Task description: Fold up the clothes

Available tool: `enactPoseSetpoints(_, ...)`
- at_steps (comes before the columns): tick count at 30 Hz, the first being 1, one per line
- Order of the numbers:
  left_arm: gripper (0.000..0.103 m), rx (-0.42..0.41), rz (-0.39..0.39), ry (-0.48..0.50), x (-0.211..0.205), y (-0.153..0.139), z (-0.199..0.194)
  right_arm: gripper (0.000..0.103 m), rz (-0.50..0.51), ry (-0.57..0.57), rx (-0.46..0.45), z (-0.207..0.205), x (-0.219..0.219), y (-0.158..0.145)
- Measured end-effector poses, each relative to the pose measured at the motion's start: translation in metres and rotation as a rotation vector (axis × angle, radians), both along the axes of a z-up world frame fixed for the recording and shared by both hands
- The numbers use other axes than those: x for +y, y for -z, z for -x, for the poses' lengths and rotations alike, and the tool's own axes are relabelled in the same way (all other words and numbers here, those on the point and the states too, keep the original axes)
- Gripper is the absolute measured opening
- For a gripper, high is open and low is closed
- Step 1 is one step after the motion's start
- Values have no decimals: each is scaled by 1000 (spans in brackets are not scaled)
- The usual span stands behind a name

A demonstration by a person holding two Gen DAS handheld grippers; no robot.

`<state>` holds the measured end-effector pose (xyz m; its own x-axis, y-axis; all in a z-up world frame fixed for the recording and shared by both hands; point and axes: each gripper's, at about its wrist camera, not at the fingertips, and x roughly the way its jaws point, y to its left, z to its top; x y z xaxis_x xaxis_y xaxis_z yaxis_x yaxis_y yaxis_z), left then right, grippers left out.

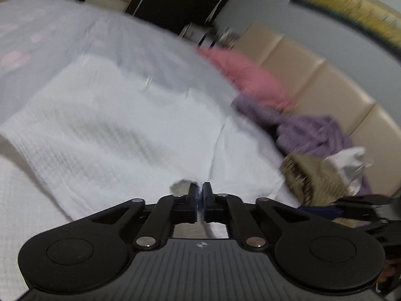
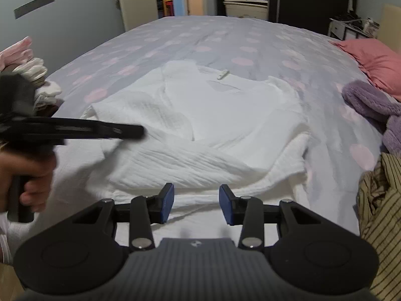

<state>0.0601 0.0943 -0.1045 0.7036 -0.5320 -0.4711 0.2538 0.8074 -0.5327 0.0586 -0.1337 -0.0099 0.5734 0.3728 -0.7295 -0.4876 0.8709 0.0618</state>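
A white textured garment lies spread and partly folded on the bed, with a small white tag near its collar. It also shows in the left wrist view. My left gripper is shut on a fold of the white garment near its edge. In the right wrist view the left gripper appears as a blurred black arm over the garment's left side. My right gripper is open and empty, just above the garment's near hem.
The bed has a pale lilac cover with pink dots. A pink pillow, a purple fluffy garment and a striped olive garment lie at the right. Folded pale clothes are stacked at the left.
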Motion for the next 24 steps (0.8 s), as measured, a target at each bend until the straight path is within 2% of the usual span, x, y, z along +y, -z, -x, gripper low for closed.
enactPoseSetpoints(3, 1, -131, 45, -147, 17, -8, 32, 43, 0, 36, 7, -2, -3, 2)
enactPoseSetpoints(6, 1, -107, 47, -248, 27, -3, 50, 43, 13, 70, 27, -6, -4, 5)
enactPoseSetpoints(9, 1, -15, -38, -236, 19, 11, 45, 43, 44, 99, 43, -9, -4, 8)
enactPoseSetpoints(12, 1, -1, -17, -296, 27, 11, 43, 44, 57, 120, 42, -11, -4, 9)
enactPoseSetpoints(15, 1, 41, -37, -292, 34, 7, 33, 44, 66, 156, 29, -16, -8, 9)
enactPoseSetpoints(20, 4, 49, -46, -308, 34, 11, 40, 41, 15, 285, 9, -31, -24, 13)
enactPoseSetpoints(22, 4, 41, -67, -320, 32, 14, 47, 41, -19, 297, -41, -36, -27, 12)
enactPoseSetpoints(24, 4, -53, -108, -340, 26, 2, 59, 41, -19, 258, -96, -40, -23, 12)
